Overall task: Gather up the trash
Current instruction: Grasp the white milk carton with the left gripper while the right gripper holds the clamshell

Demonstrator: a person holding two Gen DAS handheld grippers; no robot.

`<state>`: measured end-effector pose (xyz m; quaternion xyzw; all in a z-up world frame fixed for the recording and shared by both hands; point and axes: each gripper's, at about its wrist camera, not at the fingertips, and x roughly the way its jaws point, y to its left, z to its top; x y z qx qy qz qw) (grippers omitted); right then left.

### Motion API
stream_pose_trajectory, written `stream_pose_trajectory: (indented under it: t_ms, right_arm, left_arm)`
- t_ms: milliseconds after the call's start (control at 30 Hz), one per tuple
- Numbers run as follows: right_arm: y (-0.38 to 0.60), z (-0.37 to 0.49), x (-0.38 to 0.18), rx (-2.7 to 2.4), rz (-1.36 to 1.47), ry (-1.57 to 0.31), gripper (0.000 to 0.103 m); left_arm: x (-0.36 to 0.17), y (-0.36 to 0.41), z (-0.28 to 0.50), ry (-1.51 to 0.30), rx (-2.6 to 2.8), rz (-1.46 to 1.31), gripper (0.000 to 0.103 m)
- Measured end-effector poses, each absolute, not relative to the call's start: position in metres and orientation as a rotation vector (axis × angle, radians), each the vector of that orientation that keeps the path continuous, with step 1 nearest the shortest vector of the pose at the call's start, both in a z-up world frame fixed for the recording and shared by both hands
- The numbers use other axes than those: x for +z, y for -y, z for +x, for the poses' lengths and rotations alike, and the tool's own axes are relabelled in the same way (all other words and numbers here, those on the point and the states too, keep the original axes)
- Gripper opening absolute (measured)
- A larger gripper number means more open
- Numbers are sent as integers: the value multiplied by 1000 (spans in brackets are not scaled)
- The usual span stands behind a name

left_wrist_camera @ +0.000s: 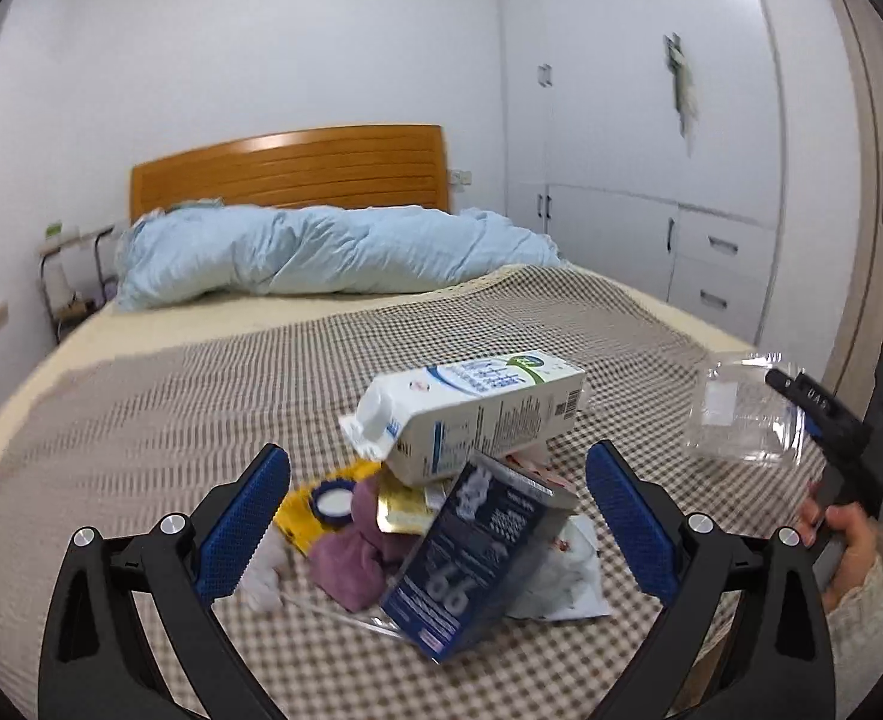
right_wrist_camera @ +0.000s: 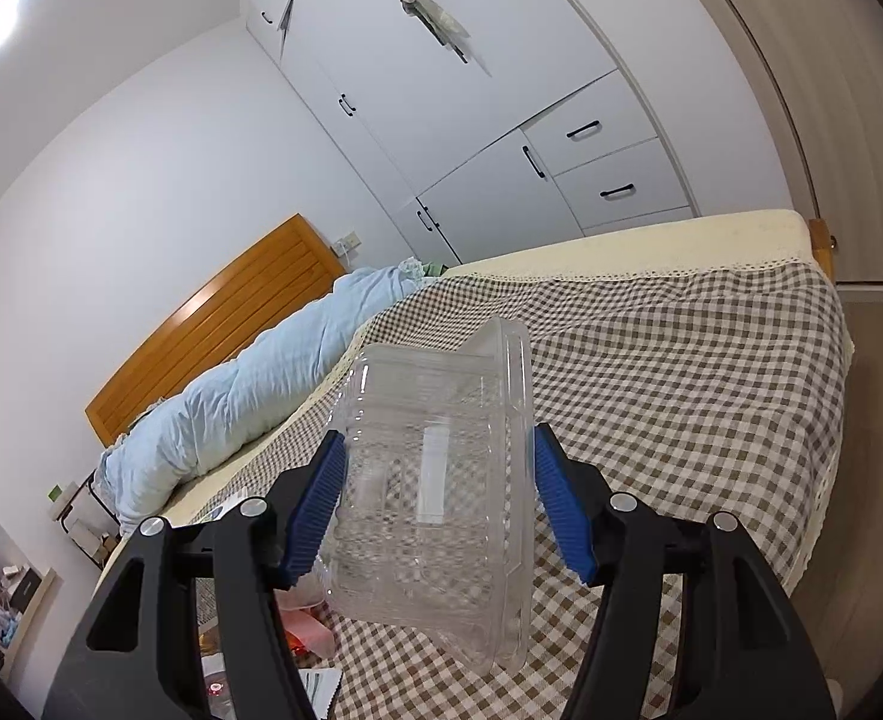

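Room: bedroom with white walls; a bed (left_wrist_camera: 141,396) under a brown checked cover (right_wrist_camera: 681,372) fills both views.
Left gripper (left_wrist_camera: 438,495): jaws spread wide, blue pads apart, nothing between them; it hangs above the trash pile at the near end of the bed.
Trash pile: dark blue box (left_wrist_camera: 471,564) tilted on its edge at the front; purple cloth (left_wrist_camera: 351,558) touching its left side; white crumpled wrapper (left_wrist_camera: 561,582) to its right; yellow packet (left_wrist_camera: 309,510) with a blue-rimmed white lid (left_wrist_camera: 334,499) on it to the left; gold foil pack (left_wrist_camera: 402,507) between cloth and box.
Milk carton (left_wrist_camera: 471,408): lying on its side on top of the pile, just behind the blue box, spout end to the left.
Right gripper (right_wrist_camera: 438,510): clamped on a clear plastic clamshell container (right_wrist_camera: 435,480), both blue pads pressed to its sides; the container is lifted clear of the cover, right of the pile.
Right hand (left_wrist_camera: 843,534): wrapped round the gripper's handle, a pale knit sleeve (left_wrist_camera: 861,606) at the wrist.
Farther: light blue duvet (left_wrist_camera: 321,252) bunched across the head of the bed.
Behind: wooden headboard (left_wrist_camera: 285,174); white wardrobe (right_wrist_camera: 489,138) with black handles along the right wall.
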<state>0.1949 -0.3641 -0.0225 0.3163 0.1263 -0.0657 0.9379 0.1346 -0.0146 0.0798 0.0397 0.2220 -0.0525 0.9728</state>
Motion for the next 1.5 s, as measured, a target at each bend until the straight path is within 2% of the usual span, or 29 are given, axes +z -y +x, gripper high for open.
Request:
stream_pose_trajectory:
  t_ms: [367,633,1033,1500]
  right_arm:
    - [386,194,-20,-162,580,-240,61]
    - [404,193,-22,-208,564,-240,61]
    - [405,197,-23,-248,506,-235,61]
    - [395,205,-25,-254,461,-242,61]
  left_arm:
    - [127,31,190,-525,-137,279,96]
    - [136,49,236,-579,-150,439,96]
    - [103,62,297,-731,-229,689,96]
    - [49,98,371,-1050,-610,685,96]
